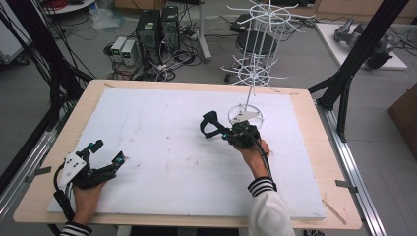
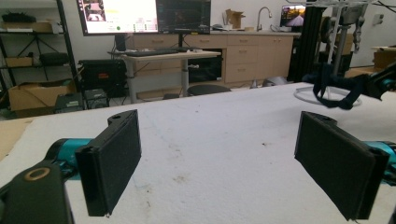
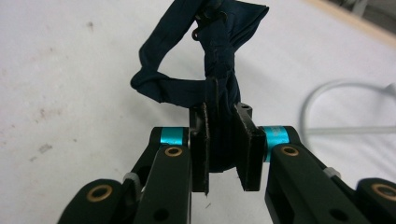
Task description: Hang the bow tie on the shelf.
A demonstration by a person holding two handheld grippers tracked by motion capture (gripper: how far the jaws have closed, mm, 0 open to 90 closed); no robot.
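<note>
Right gripper [image 1: 223,133] is clamped on a dark navy fabric strap [image 3: 205,70]: jaws pinched in on a bunched section, the rest looping up and left with a small dark clasp near the top. In the high view the strap [image 1: 210,125] sticks out left of the gripper, above the white foam board [image 1: 162,162], mid-table and just beside the ring base of the white wire rack [image 1: 254,69]. The rack's base ring [image 3: 345,107] shows at the right of the right gripper view, apart from the strap.

Left gripper [image 1: 107,153] sits at the near-left corner of the board with jaws wide apart and nothing between them; both pads [image 2: 114,161] hover low over bare foam. From its view the right gripper and strap [image 2: 338,88] are far off at upper right, next to the rack base.

Readable writing: none. The monitors [image 2: 144,16] in the background are lit but the text is too small to read. No labels legible on the PC towers [image 1: 158,29] on the floor behind the table.

Containers: a cardboard box [image 2: 32,95] on the floor at left, contents not visible.
</note>
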